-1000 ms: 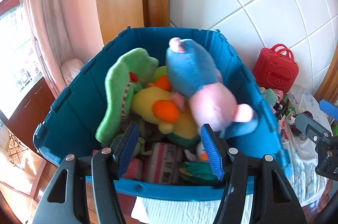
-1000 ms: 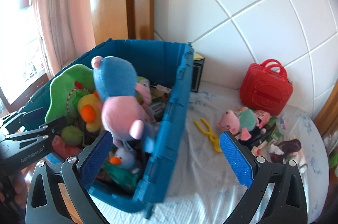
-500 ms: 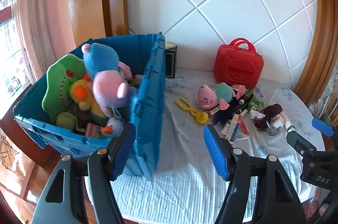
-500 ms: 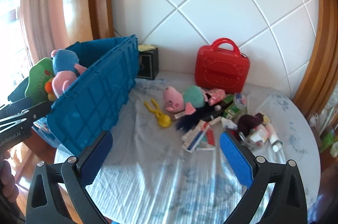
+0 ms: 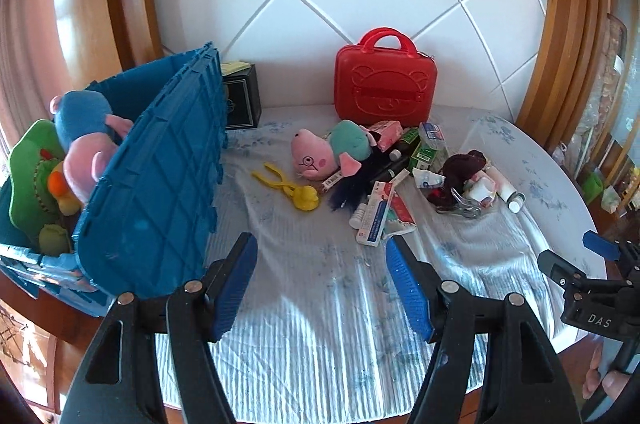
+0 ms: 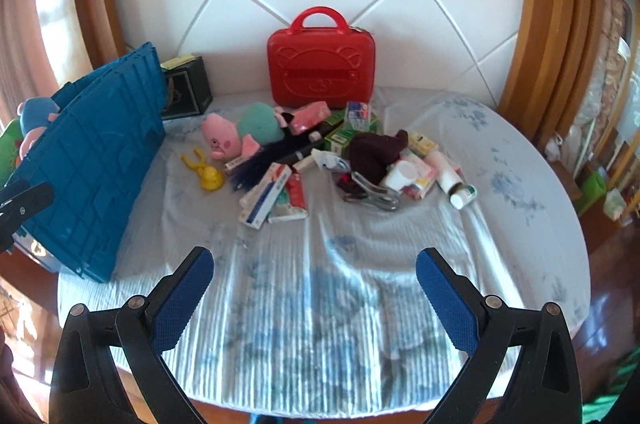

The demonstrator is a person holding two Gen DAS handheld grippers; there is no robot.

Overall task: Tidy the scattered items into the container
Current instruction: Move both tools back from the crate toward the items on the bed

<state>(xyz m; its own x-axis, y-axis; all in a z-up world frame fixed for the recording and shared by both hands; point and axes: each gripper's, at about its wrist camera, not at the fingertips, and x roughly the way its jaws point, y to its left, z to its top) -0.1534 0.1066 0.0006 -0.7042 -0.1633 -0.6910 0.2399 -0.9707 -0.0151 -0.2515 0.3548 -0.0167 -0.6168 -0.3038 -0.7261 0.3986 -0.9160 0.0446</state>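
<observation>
While both jaws gape empty, the right gripper point(image 5: 592, 264) reads "DAS".

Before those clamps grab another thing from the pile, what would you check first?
1. Left hand-held gripper empty, jaws apart: ok.
2. Right hand-held gripper empty, jaws wide apart: ok.
3. Blue plastic crate has room: cannot tell; soft toys already stick out above its rim.
4. Pink plush pig with a teal body free to lift: ok, nothing lies on it.
5. Yellow plastic tongs lie apart from the pile: ok.
6. Pile of boxes and tubes sorted enough for a single pick: not ok, items overlap.
</observation>
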